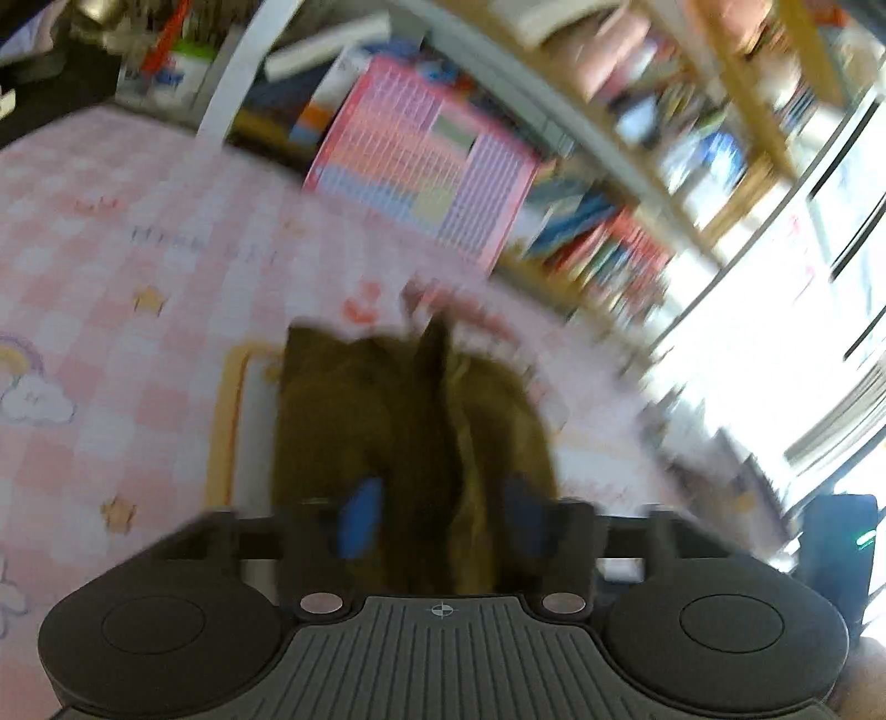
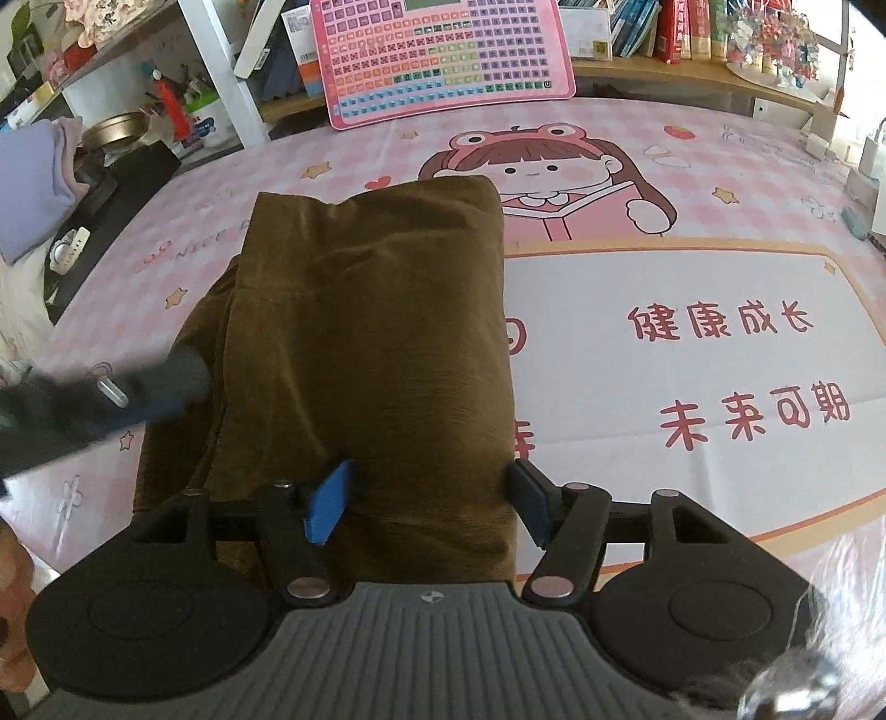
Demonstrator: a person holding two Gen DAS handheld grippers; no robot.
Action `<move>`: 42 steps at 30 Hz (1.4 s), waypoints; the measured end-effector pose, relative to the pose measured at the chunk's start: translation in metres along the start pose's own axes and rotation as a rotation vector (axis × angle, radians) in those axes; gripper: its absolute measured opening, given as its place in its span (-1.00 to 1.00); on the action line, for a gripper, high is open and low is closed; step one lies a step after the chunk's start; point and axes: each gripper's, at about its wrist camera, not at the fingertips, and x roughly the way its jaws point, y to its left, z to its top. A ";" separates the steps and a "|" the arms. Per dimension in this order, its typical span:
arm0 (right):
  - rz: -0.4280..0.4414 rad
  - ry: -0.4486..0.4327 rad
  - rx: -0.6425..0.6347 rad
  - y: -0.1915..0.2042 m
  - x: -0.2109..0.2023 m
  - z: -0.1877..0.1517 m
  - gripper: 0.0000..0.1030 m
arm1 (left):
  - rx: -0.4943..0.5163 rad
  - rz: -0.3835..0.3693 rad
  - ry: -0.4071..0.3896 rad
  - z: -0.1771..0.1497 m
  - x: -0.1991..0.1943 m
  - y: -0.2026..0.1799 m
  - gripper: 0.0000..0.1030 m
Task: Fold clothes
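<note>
A brown corduroy garment [image 2: 365, 332] lies folded into a thick rectangle on the pink cartoon tablecloth [image 2: 692, 232]. My right gripper [image 2: 426, 498] is open, its blue-padded fingers straddling the garment's near end. My left gripper [image 1: 443, 515] also has its fingers apart, with the brown garment [image 1: 398, 421] between and beyond them; that view is motion-blurred. The left gripper also shows in the right wrist view [image 2: 160, 387] as a blurred dark shape at the garment's left edge.
A pink keyboard toy [image 2: 443, 55] leans against shelves of books [image 2: 681, 27] at the table's far edge. A lilac cloth [image 2: 33, 183], a watch [image 2: 69, 249] and a dark mat lie at far left. White chargers [image 2: 869, 160] sit far right.
</note>
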 end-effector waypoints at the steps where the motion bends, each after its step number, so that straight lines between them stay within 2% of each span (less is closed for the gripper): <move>1: -0.002 0.002 -0.008 0.001 0.001 0.000 0.16 | 0.003 -0.009 -0.004 0.001 0.001 0.000 0.19; 4: -0.009 0.007 -0.031 0.003 0.003 0.000 0.18 | 0.024 0.005 0.045 0.002 0.016 -0.003 0.17; 6: -0.014 0.011 -0.046 0.005 0.004 0.000 0.19 | 0.036 0.049 0.082 -0.001 0.029 -0.005 0.13; 8: -0.018 0.010 -0.066 0.006 0.006 -0.001 0.19 | 0.038 0.066 0.089 -0.003 0.034 -0.005 0.03; 10: -0.018 0.010 -0.070 0.006 0.006 -0.001 0.20 | 0.049 0.087 0.099 -0.003 0.035 -0.008 -0.43; 13: -0.015 0.013 -0.067 0.005 0.006 0.000 0.20 | 0.102 0.098 0.072 -0.003 0.028 -0.019 -0.76; 16: -0.013 0.014 -0.065 0.005 0.006 0.000 0.20 | 0.269 0.066 -0.029 -0.007 0.008 -0.045 -0.96; 18: -0.011 0.015 -0.064 0.005 0.006 0.000 0.20 | 0.343 0.086 -0.053 -0.010 0.005 -0.052 -0.96; 20: -0.012 0.017 -0.067 0.005 0.006 0.001 0.20 | 0.276 0.162 0.013 -0.009 0.018 -0.038 -0.96; 21: -0.011 0.017 -0.068 0.005 0.006 0.001 0.20 | 0.208 0.209 0.072 -0.008 0.029 -0.023 -0.97; 22: -0.010 0.018 -0.070 0.005 0.006 0.000 0.21 | 0.149 0.222 0.102 -0.007 0.033 -0.011 -0.97; 24: -0.007 0.018 -0.071 0.005 0.005 0.000 0.21 | 0.084 0.180 0.095 -0.006 0.030 0.001 -0.96; 27: -0.005 0.021 -0.063 0.004 0.006 0.000 0.21 | 0.095 0.171 0.094 -0.003 0.024 -0.001 -0.90; 34: -0.003 0.009 -0.028 0.003 0.002 0.000 0.21 | 0.153 0.166 0.002 -0.002 -0.004 -0.014 -0.79; 38: -0.025 -0.088 -0.033 0.007 -0.017 0.000 0.20 | 0.136 0.182 -0.014 -0.004 -0.015 -0.012 -0.77; 42: -0.050 -0.184 -0.005 0.004 -0.026 0.021 0.21 | 0.118 0.195 -0.002 -0.009 -0.021 -0.005 -0.76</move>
